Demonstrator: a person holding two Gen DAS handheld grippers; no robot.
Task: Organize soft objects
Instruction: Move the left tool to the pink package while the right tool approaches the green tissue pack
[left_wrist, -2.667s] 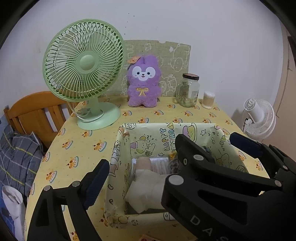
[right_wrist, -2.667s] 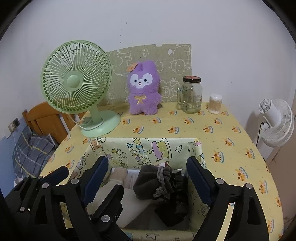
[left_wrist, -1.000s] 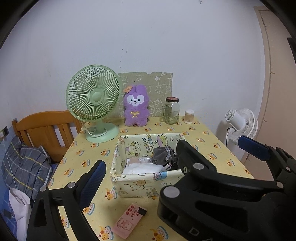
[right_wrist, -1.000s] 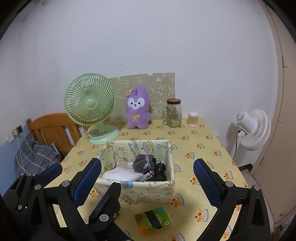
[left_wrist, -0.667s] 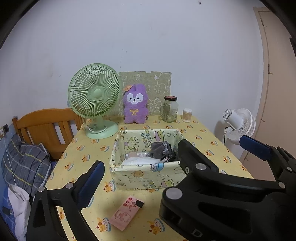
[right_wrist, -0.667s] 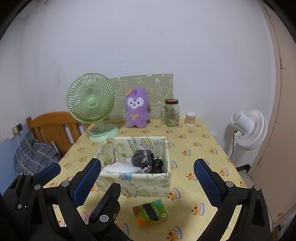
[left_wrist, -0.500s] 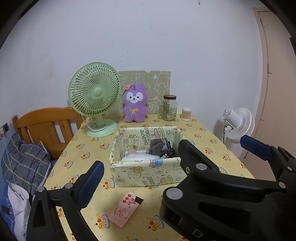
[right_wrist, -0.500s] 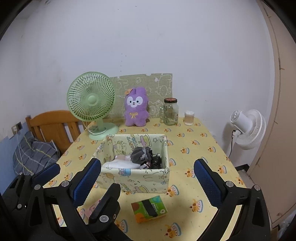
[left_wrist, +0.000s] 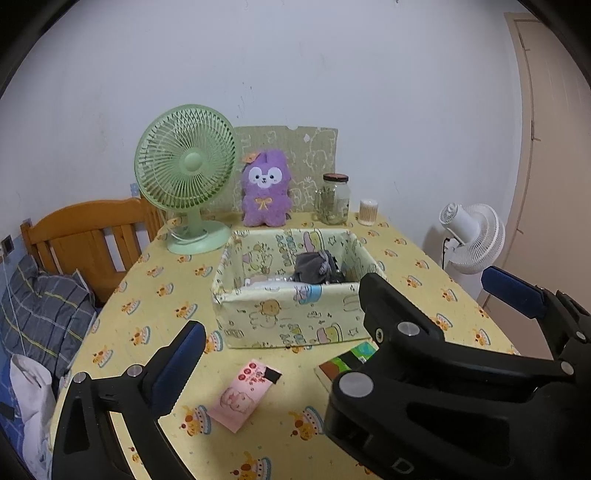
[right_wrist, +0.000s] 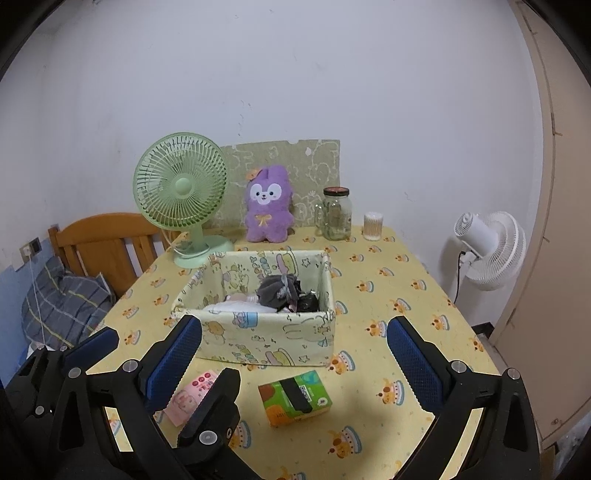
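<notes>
Both grippers, left gripper (left_wrist: 343, 306) and right gripper (right_wrist: 293, 349), hang wide and empty near the fabric box (right_wrist: 258, 332), where soft, light socks (right_wrist: 279, 290) lie bunched; a pinch at the grey sock's raised fold looks easiest.

Green fan (left_wrist: 186, 177), glass jar (left_wrist: 334, 199), swab pot (left_wrist: 368, 212) along table back; white fan (right_wrist: 487, 251) on floor.
</notes>
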